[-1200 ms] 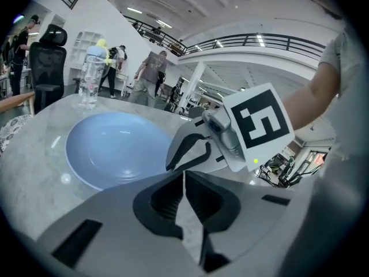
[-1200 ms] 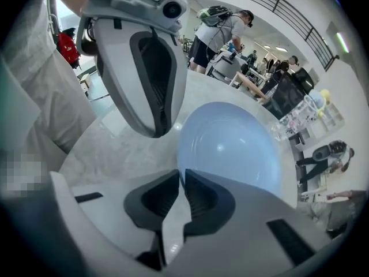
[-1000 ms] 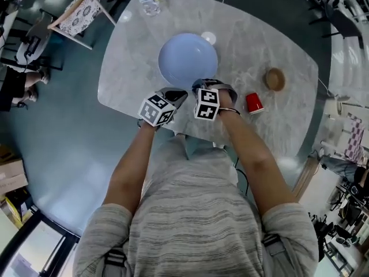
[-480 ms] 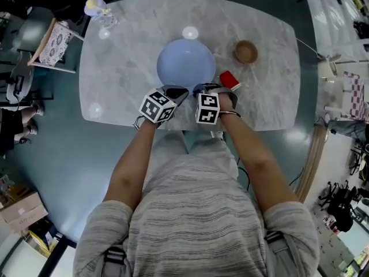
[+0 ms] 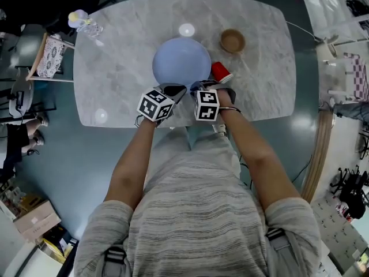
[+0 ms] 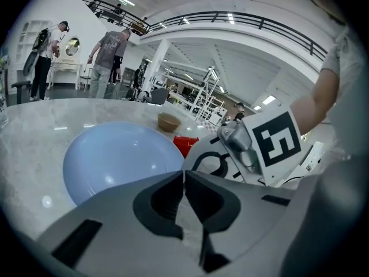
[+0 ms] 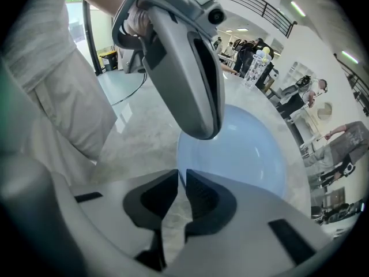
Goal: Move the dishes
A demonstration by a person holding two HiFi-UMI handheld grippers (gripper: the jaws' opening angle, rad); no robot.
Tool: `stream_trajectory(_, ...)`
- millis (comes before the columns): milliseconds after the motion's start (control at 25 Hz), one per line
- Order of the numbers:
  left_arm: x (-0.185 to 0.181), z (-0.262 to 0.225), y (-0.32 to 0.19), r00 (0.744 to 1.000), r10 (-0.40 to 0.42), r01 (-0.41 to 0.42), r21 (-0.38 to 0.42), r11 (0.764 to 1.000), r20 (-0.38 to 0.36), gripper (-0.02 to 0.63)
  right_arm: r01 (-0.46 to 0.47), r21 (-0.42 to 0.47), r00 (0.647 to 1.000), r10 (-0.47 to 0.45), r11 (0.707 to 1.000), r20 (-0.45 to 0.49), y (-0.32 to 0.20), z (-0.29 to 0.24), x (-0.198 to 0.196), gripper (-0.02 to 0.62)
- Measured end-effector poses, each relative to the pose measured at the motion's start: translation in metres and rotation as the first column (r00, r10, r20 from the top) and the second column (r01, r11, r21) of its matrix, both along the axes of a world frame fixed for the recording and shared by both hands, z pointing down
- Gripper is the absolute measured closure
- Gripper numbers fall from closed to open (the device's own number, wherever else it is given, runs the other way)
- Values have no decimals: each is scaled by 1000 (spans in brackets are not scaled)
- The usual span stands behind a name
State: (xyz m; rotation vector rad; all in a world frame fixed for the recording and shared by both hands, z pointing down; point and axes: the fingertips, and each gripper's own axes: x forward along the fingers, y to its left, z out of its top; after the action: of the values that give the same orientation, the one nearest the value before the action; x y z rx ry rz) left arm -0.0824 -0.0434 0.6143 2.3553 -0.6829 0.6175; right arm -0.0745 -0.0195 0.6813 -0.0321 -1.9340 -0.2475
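Observation:
A large pale-blue plate [image 5: 181, 62] lies on the marble table [image 5: 127, 68], its right rim beside a red cup [image 5: 219, 71]. A brown bowl [image 5: 232, 40] stands beyond the cup. Both grippers sit side by side at the plate's near rim. In the left gripper view, my left gripper [image 6: 184, 176] has its tips closed to a slit on the rim of the plate [image 6: 115, 157]. My right gripper [image 7: 182, 180] has just been opening. A narrow gap shows between its tips, with the edge of the plate [image 7: 242, 154] at that gap.
A clear bottle [image 5: 83, 23] stands at the table's far left corner. A small white disc [image 5: 186, 30] lies just beyond the plate. A chair [image 5: 49, 53] stands left of the table, and people stand far off in the hall.
The plate has slid right across the table with both grippers, from well apart from the red cup to right beside it. The right jaws have parted slightly.

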Motion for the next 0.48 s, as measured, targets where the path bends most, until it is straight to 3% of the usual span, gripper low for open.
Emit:
stream_trajectory(280, -5, -4, -5, 1000, -21, 21, 10, 1000, 0, 577, -88, -70, 991, 94, 994, 98, -3, -18, -7, 490)
stream_trajectory(480, -5, -20, -18, 996, -69, 71, 23, 997, -58, 577, -241, -125, 936, 264, 963, 232, -25, -49, -7, 492)
